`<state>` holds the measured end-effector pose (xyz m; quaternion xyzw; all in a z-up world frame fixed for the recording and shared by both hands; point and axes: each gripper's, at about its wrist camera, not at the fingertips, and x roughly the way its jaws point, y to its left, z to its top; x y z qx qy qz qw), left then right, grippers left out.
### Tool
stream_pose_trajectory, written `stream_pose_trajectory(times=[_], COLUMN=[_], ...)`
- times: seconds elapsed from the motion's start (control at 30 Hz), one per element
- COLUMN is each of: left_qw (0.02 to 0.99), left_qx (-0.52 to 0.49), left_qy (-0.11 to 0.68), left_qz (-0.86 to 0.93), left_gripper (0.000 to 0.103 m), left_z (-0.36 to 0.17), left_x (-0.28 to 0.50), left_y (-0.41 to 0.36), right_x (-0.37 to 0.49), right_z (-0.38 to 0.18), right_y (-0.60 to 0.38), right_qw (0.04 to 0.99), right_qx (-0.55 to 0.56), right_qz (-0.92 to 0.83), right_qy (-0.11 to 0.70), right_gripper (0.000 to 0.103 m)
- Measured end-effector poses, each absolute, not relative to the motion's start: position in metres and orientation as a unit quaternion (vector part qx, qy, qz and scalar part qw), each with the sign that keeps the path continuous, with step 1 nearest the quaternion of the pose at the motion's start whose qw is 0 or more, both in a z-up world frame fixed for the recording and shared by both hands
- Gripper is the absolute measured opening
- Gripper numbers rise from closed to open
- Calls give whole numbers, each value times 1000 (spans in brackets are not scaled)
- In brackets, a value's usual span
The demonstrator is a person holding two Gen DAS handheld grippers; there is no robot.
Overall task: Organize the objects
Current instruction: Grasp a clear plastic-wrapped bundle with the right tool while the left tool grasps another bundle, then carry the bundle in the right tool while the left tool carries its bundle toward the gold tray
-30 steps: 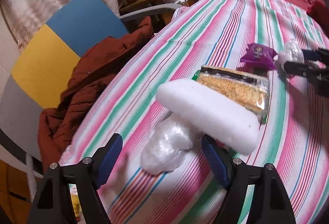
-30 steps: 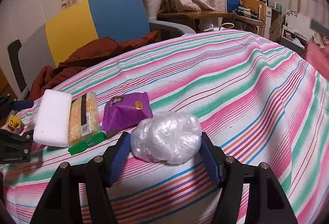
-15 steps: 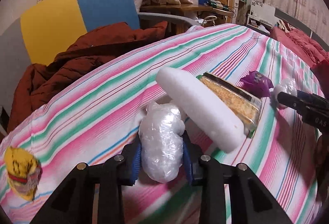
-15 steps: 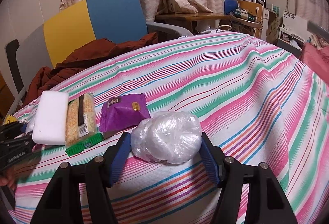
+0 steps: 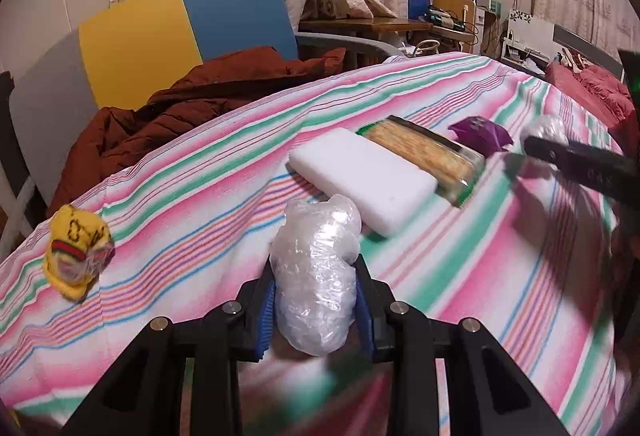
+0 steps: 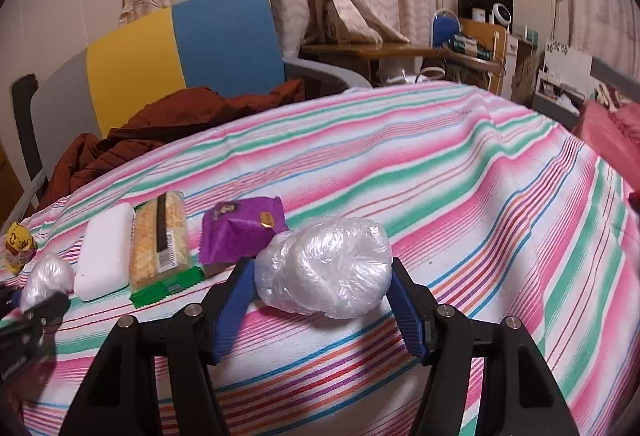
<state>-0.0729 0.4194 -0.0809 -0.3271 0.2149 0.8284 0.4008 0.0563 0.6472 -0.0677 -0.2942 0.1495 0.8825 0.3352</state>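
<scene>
Left wrist: clear bundle now pinched, ready to move

Left wrist view: the left gripper (image 5: 316,302) has gone from spread wide to pressed onto a small plastic-wrapped bundle (image 5: 316,268), blue pads squeezing both its sides. It lies on the striped tablecloth (image 5: 480,276), just short of the white foam block (image 5: 360,177). A yellow packet (image 5: 76,252) sits apart to the left. The grab looks done, so the bundle can probably be lifted into line.

Right wrist view: the right gripper (image 6: 322,300) is unchanged, its fingers bracketing a larger plastic-wrapped ball (image 6: 324,272), touching both sides without visibly denting it. It sits at the end of a row: foam block, cracker pack (image 6: 160,244), purple packet (image 6: 240,232). That ball seems already placed.
</scene>
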Motion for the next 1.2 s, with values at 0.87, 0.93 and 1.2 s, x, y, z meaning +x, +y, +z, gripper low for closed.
stream_pose_trajectory(times=[0.87,0.93,1.2], left_qw=[398,397,391], left_qx=[-310,-309,-307], left_qy=[133,130,111], left_qz=[853,854,861], left_gripper=[33,33,33], left_z=[-64,-63,-62], left_x=[-21,-18,-11], left_y=[364,359,341], right_x=[59,61,72], right_z=[-47,-45,-37], right_y=[594,586,545], right_qw=[322,313,262], right_qx=[-283,-286,-294], right_qz=[902,904,915], right_qy=[60,55,85], right_gripper=[66,66,66])
